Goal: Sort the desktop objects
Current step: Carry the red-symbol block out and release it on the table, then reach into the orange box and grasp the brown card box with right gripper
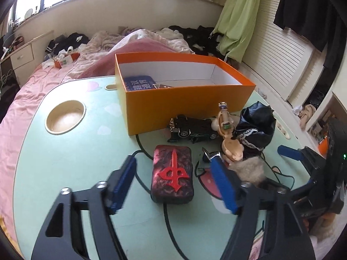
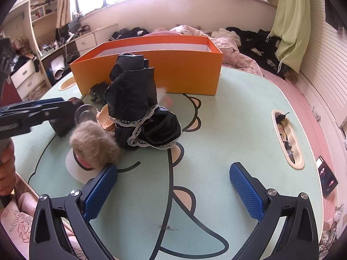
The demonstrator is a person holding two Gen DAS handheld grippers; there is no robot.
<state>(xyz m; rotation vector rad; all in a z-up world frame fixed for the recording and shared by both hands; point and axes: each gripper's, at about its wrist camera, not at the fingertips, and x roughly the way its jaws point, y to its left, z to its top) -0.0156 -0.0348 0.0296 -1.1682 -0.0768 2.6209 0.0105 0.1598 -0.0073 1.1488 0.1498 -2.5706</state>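
A dark red case with a red sword emblem (image 1: 172, 173) lies flat on the mint table, between the blue pads of my left gripper (image 1: 173, 184). The jaws stand open, with a gap on each side of the case. Beyond it sit a black toy car (image 1: 190, 127), a doll in a black lace dress (image 1: 256, 127) (image 2: 138, 108) and a tan fur ball (image 2: 95, 145). The orange box (image 1: 184, 99) (image 2: 151, 69) stands behind them, with a blue tin (image 1: 139, 83) inside. My right gripper (image 2: 173, 191) is open over bare table in front of the doll.
The table (image 1: 76, 162) rests on a pink bed and has a round cup recess (image 1: 65, 117) and a side slot (image 2: 286, 138) with small items. A phone (image 2: 327, 178) lies off its right edge. A hand (image 2: 6, 169) holds the left gripper.
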